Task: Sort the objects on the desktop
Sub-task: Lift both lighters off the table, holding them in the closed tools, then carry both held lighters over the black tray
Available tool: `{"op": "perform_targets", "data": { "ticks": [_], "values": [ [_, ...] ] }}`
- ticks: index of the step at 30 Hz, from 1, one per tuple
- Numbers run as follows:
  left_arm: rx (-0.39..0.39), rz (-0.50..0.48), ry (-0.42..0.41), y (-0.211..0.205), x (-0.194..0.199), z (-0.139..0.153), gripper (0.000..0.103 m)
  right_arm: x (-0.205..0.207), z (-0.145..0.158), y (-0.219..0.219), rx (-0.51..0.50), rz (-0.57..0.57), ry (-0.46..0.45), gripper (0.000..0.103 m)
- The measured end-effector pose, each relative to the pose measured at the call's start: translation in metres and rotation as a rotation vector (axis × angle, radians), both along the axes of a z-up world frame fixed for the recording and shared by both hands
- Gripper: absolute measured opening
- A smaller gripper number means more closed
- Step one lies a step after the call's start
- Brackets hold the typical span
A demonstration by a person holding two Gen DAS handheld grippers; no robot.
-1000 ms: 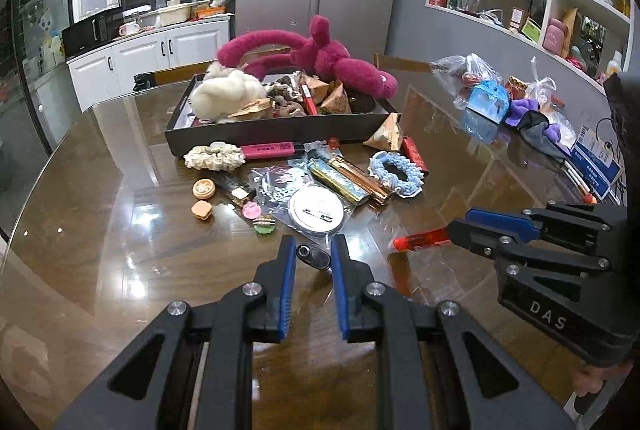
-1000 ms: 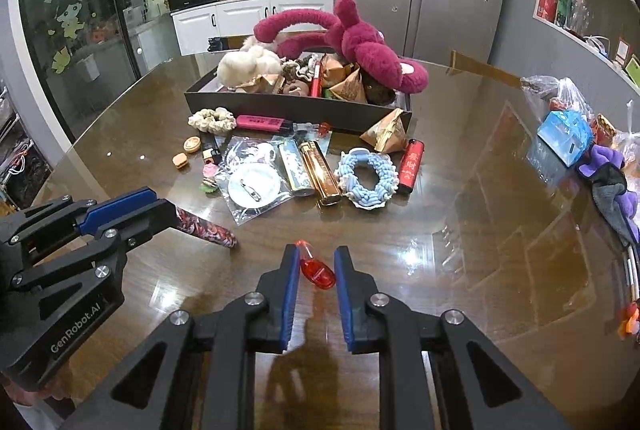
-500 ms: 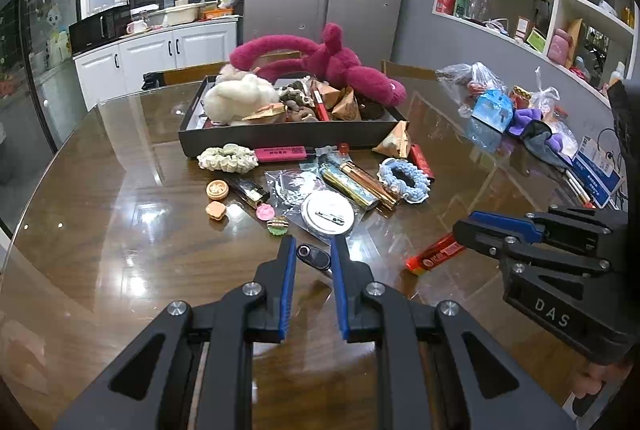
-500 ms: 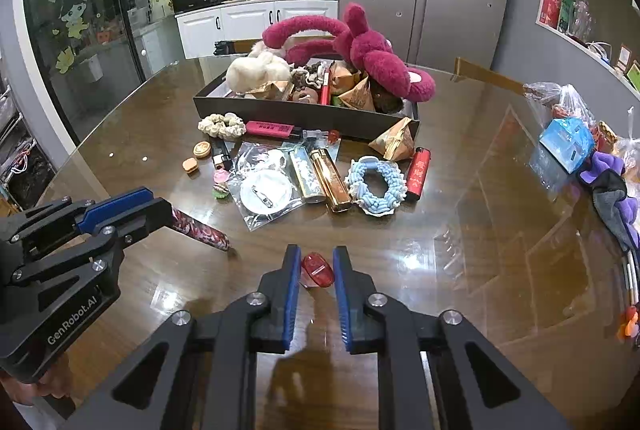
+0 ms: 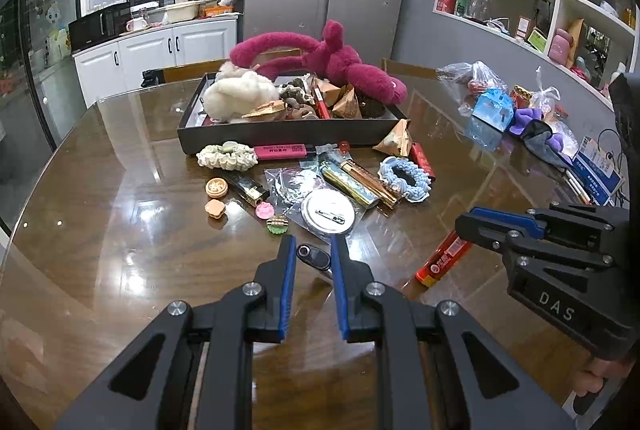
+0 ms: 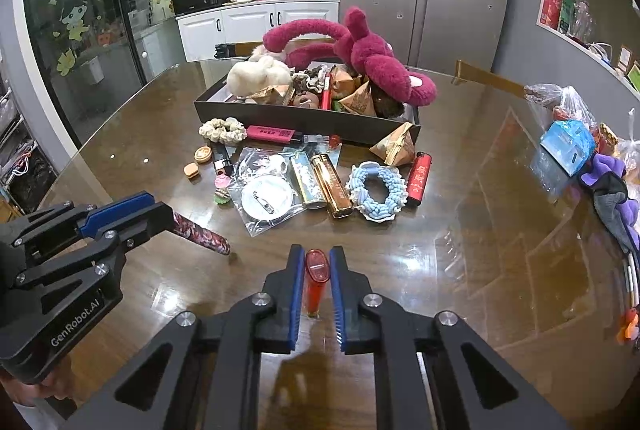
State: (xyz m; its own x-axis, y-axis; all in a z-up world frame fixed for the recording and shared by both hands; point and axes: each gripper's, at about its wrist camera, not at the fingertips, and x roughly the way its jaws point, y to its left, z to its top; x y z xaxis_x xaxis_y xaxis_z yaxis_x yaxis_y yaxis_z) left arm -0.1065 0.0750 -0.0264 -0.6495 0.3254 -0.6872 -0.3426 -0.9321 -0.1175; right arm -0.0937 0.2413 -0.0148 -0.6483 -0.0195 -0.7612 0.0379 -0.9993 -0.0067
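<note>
My left gripper (image 5: 313,258) is shut on a dark patterned lighter (image 5: 314,257); in the right wrist view the lighter (image 6: 202,235) sticks out of that gripper (image 6: 166,220) with its far end low near the table. My right gripper (image 6: 316,266) is shut on a red lighter (image 6: 316,280); the left wrist view shows the red lighter (image 5: 442,260) pointing down from it (image 5: 466,230). A dark tray (image 5: 288,132) at the far side holds plush toys and small items. Loose items lie before it: lighters (image 6: 330,186), scrunchies (image 6: 376,190), a badge in a bag (image 6: 268,198).
A glossy brown table (image 6: 480,250) carries everything. Bags, a blue box (image 6: 568,146) and purple cloth lie at the right edge. A magenta plush (image 6: 360,50) hangs over the tray's back. Small charms (image 5: 216,208) lie left of the pile.
Both grippers have pulled back from the pile toward me, still holding their lighters. The red lighter has turned from tilted to pointing straight ahead between the right fingers.
</note>
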Motion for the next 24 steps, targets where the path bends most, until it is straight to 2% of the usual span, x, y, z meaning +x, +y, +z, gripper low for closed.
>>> {"op": "perform_targets", "data": {
  "ticks": [12,24],
  "values": [
    [0.01,0.005,0.014,0.002,-0.009,0.01,0.018,-0.006,0.008,0.003,-0.005,0.0,0.019,0.013],
    [-0.003,-0.006,0.055,0.009,-0.044,0.038,0.018,-0.044,0.032,0.004,-0.016,0.009,0.06,0.013]
  ]
}}
